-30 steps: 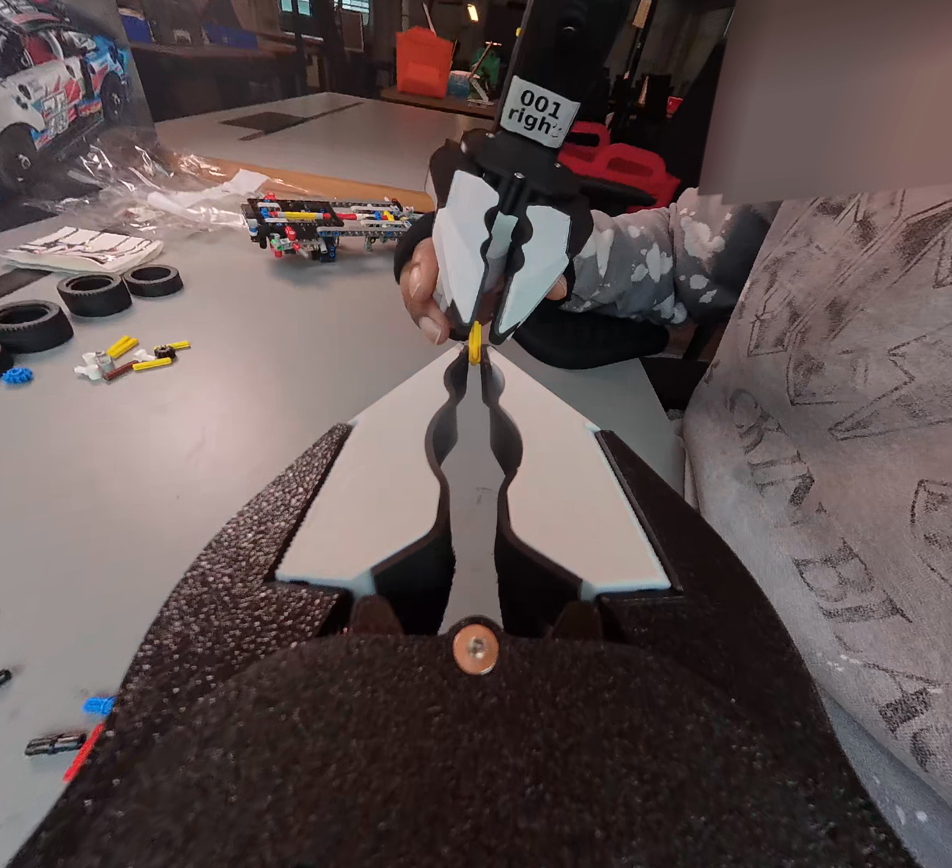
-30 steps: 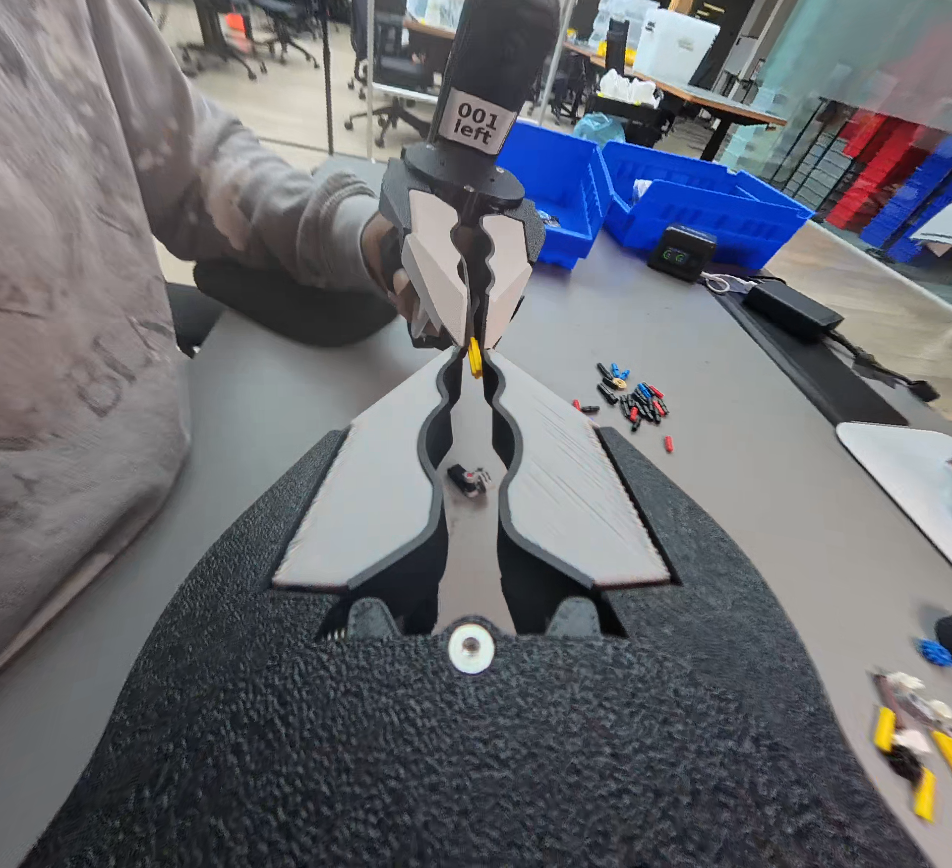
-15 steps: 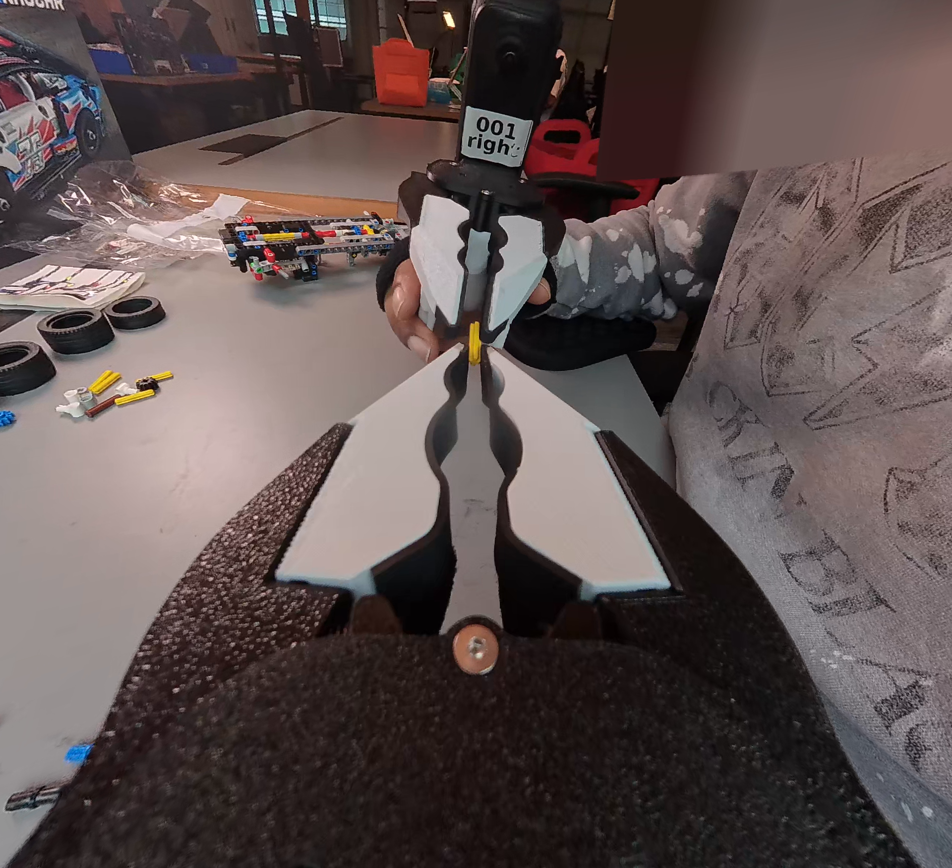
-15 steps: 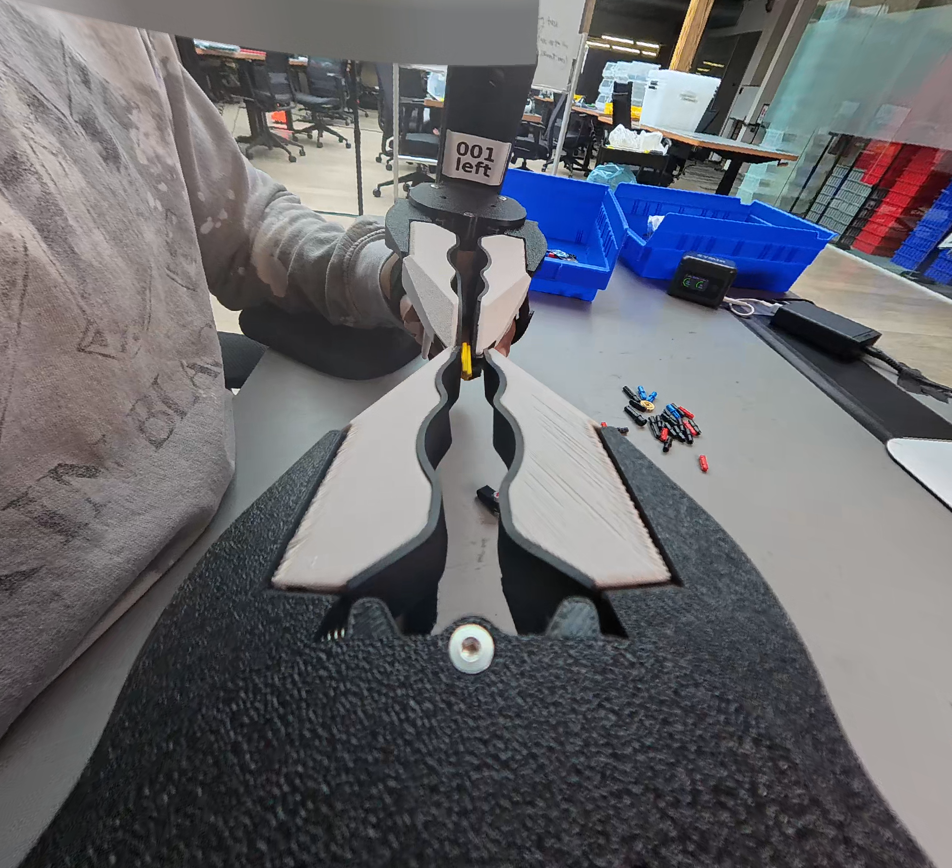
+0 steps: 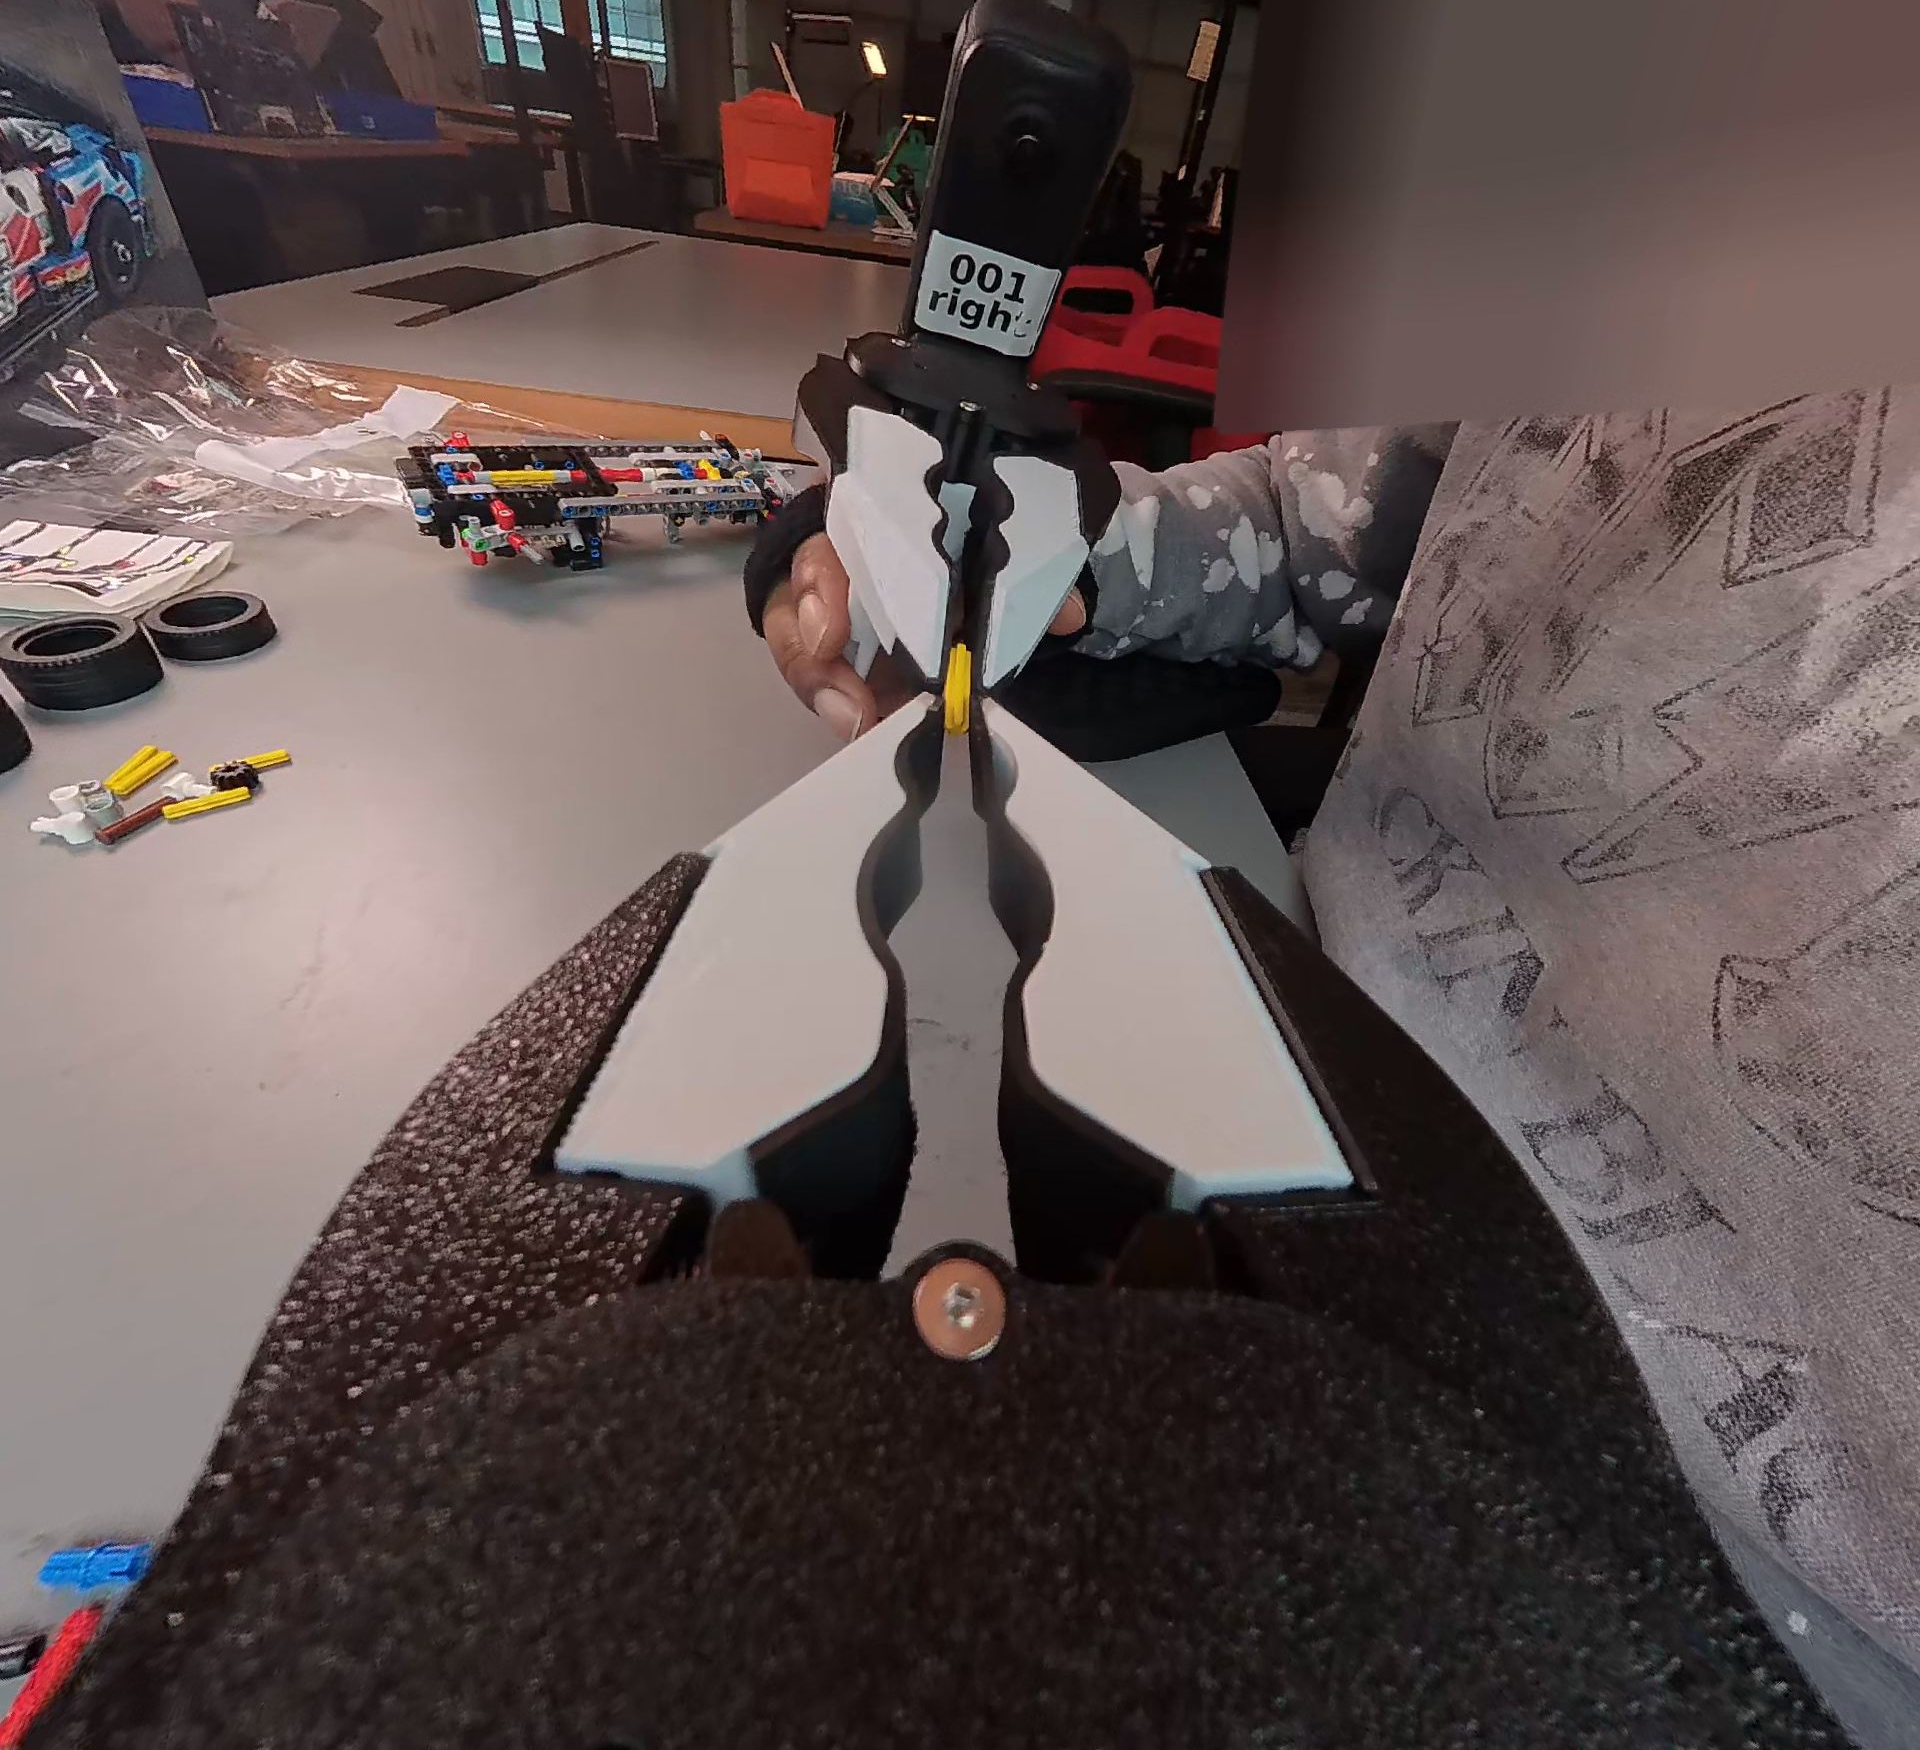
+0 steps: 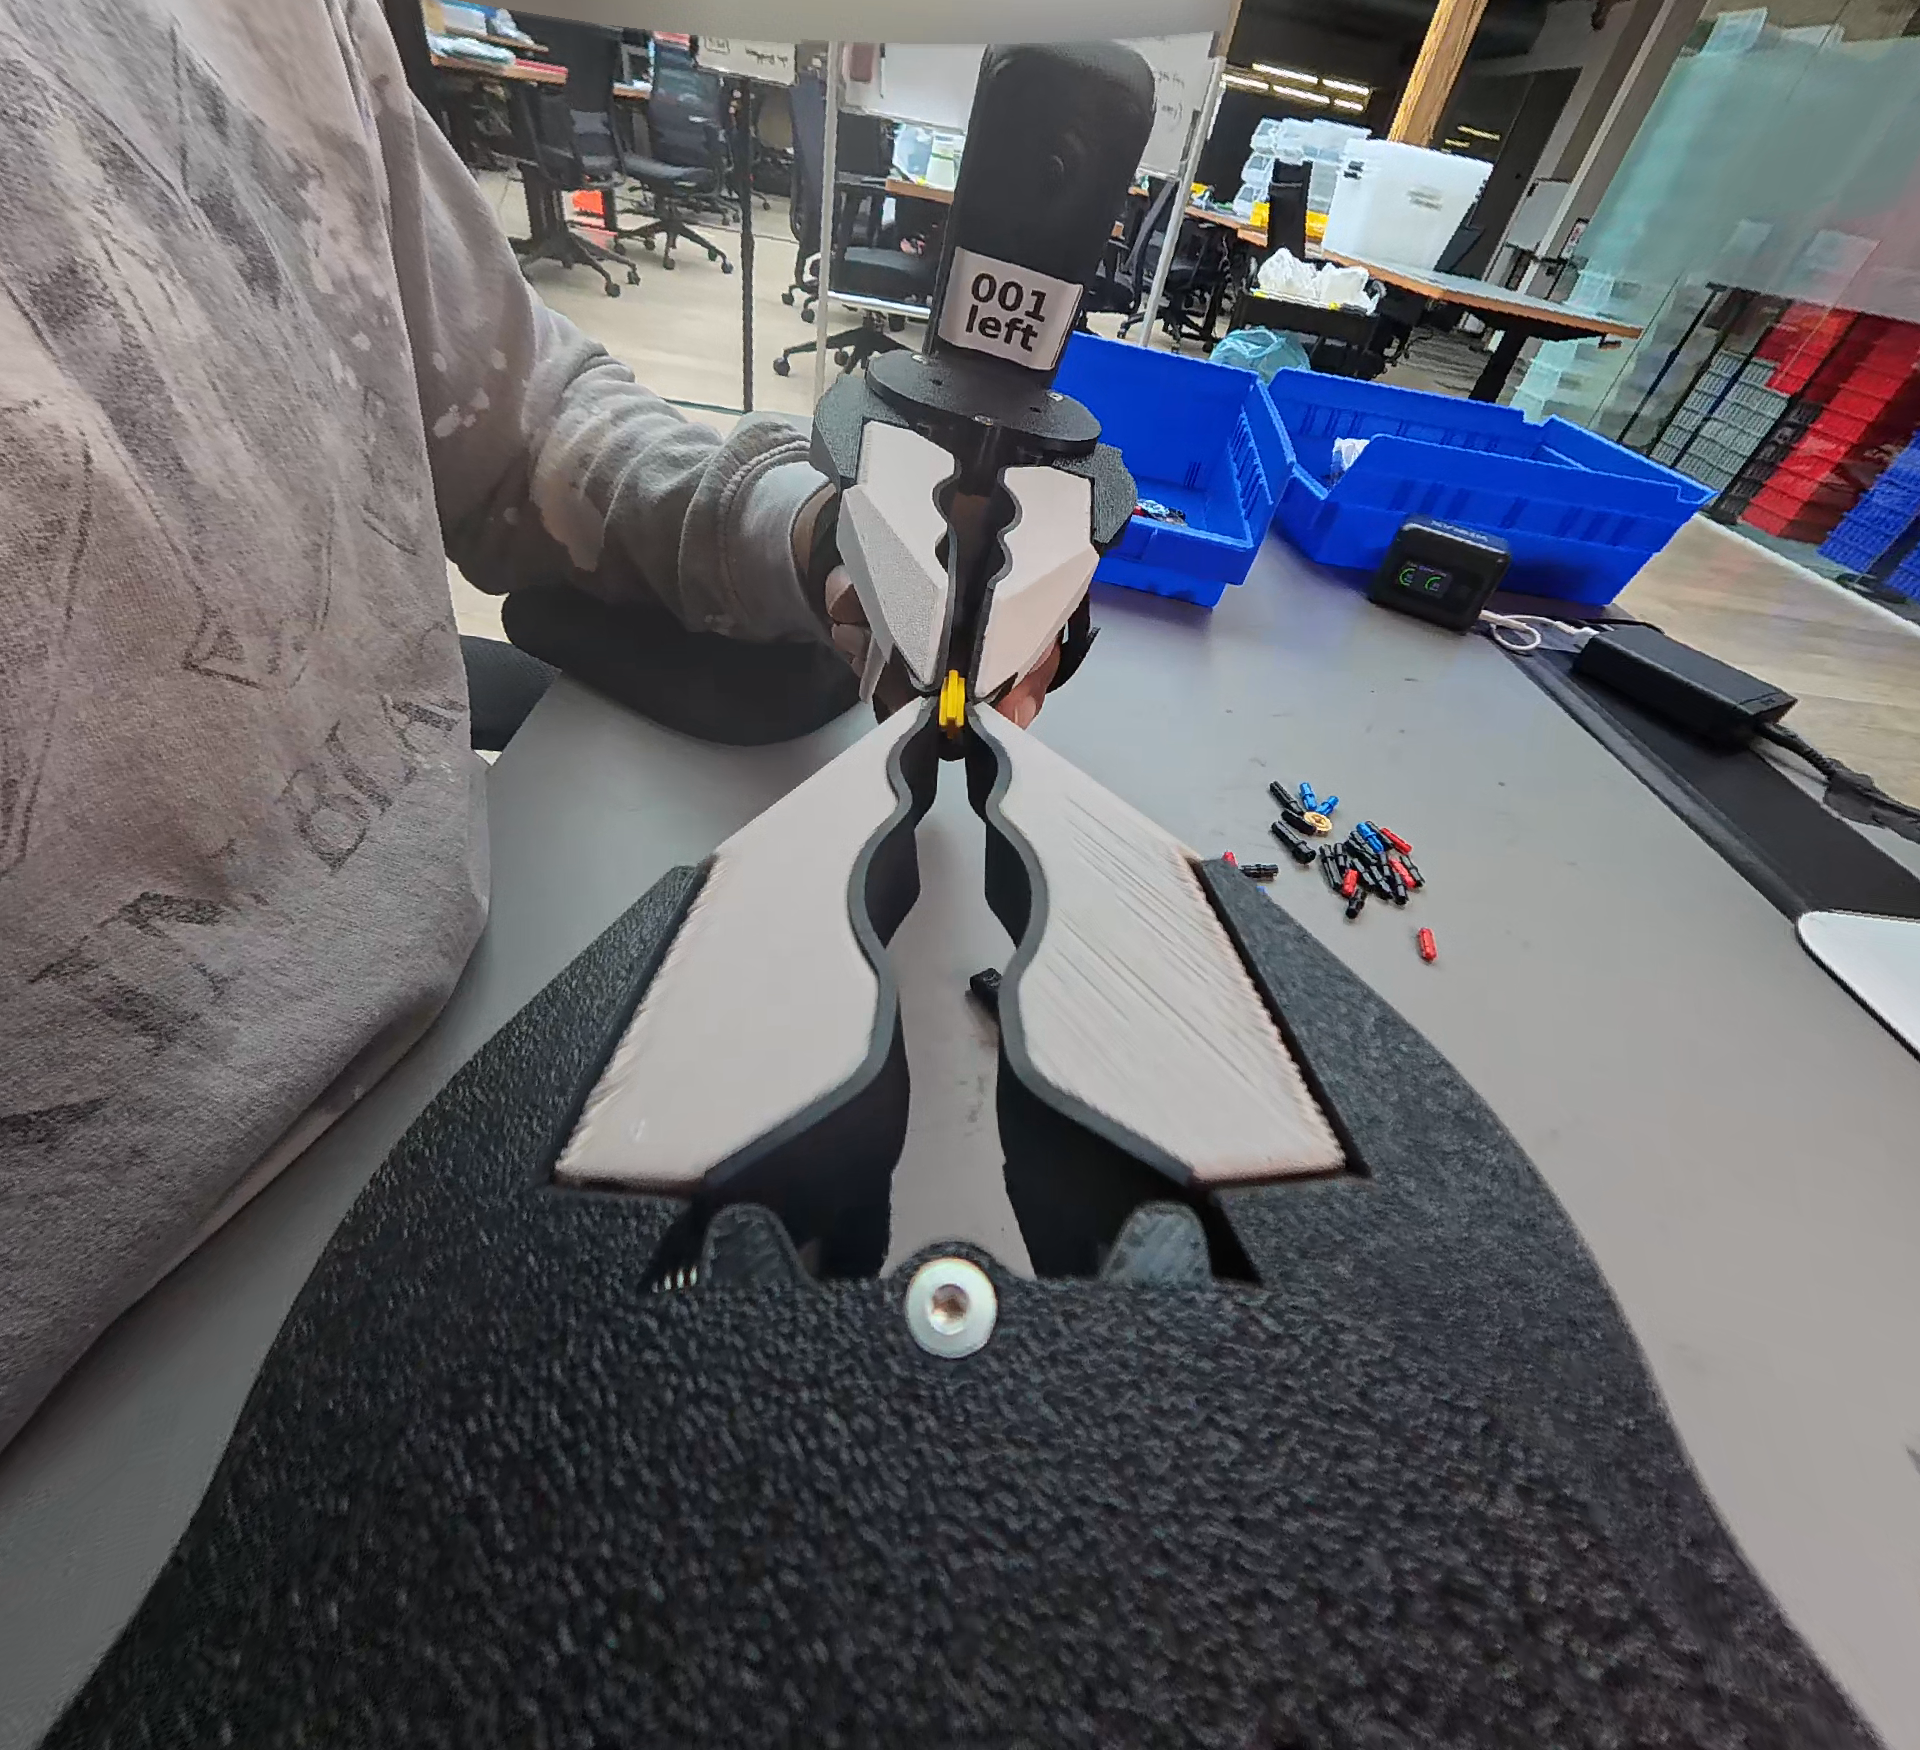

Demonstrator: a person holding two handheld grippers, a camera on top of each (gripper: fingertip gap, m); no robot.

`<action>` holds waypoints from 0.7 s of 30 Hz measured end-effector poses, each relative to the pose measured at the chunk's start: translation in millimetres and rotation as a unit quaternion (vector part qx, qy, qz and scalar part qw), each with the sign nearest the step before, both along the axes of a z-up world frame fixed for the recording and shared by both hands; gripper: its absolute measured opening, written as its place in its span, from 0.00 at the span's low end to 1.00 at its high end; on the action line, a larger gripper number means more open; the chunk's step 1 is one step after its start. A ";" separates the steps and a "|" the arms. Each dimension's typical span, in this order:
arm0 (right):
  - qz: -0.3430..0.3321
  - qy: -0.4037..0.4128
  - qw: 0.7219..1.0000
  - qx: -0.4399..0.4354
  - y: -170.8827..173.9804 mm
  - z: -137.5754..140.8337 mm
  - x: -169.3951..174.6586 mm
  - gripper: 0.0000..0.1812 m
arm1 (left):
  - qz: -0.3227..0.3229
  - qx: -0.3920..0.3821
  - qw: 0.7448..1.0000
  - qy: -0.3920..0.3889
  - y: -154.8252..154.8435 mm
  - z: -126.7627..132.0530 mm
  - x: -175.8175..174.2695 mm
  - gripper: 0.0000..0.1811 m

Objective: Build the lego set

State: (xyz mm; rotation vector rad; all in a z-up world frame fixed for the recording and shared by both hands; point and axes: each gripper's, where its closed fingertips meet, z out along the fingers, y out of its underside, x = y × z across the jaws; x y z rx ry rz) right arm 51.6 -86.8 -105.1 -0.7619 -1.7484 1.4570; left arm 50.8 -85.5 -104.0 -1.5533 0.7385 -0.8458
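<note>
A small yellow lego piece (image 5: 956, 687) is held above the grey table (image 5: 364, 921), between the tips of both grippers, which meet tip to tip. My left gripper (image 5: 951, 729) is shut on its near end. My right gripper (image 5: 961, 656), held by a hand, points back at me and is shut on its far end. In the right wrist view the same piece (image 6: 950, 701) sits between my right gripper (image 6: 948, 726) and my left gripper (image 6: 951, 677). The part-built lego chassis (image 5: 592, 495) lies on the table at the back left.
Two black tyres (image 5: 83, 656) and loose yellow axles (image 5: 197, 786) lie at the left. A pile of small pins (image 6: 1351, 853) and a black piece (image 6: 985, 983) lie at the right. Blue bins (image 6: 1486, 474), a black device (image 6: 1439, 573) and a power adapter (image 6: 1673, 687) stand behind. The person's torso is close.
Both grippers have stayed shut tip to tip on the yellow piece. They have shifted a little together over the table, so the background has slid in both views.
</note>
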 end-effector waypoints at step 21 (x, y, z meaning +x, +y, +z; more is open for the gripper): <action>-0.001 -0.006 1.000 0.012 -1.9 -4.9 -1.0 0.04 | -0.007 -0.013 1.000 0.016 -2.5 -5.5 -1.9 0.02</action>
